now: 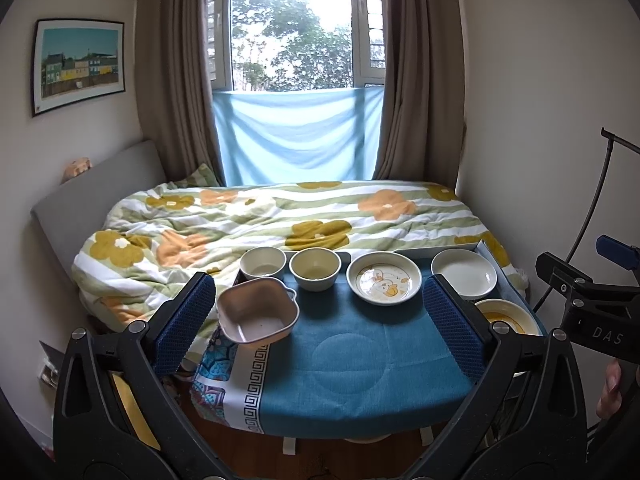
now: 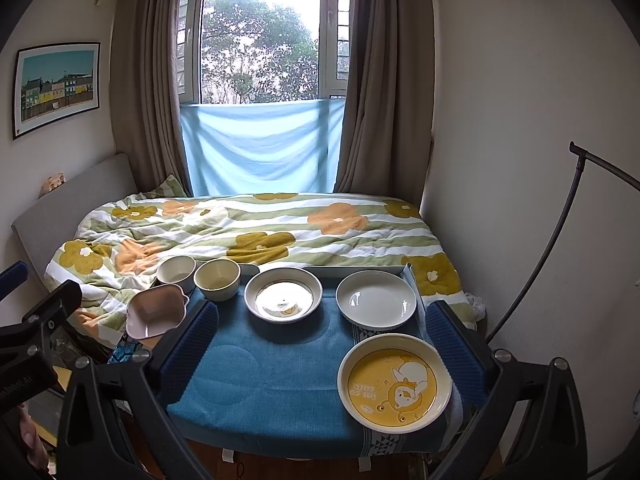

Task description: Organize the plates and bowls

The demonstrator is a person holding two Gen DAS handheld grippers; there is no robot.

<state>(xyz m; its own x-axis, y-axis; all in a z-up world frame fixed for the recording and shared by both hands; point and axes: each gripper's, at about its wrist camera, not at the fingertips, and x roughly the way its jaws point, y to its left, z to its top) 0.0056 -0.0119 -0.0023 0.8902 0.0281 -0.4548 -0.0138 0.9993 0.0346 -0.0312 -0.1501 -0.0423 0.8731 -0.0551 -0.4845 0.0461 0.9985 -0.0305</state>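
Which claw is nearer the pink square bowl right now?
Left. The pink square bowl sits just ahead of the left claw, beside its left finger. The right claw is farther right, with the bowl beyond its left finger; both claws are open.

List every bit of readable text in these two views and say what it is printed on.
"DAS": white letters on the right gripper body, seen from the left wrist view.
"I'm so cute": upside down on the yellow cartoon plate.
Small white print on the left gripper body, at the right wrist view's left edge: too blurred to read.
Framed picture: no legible text.
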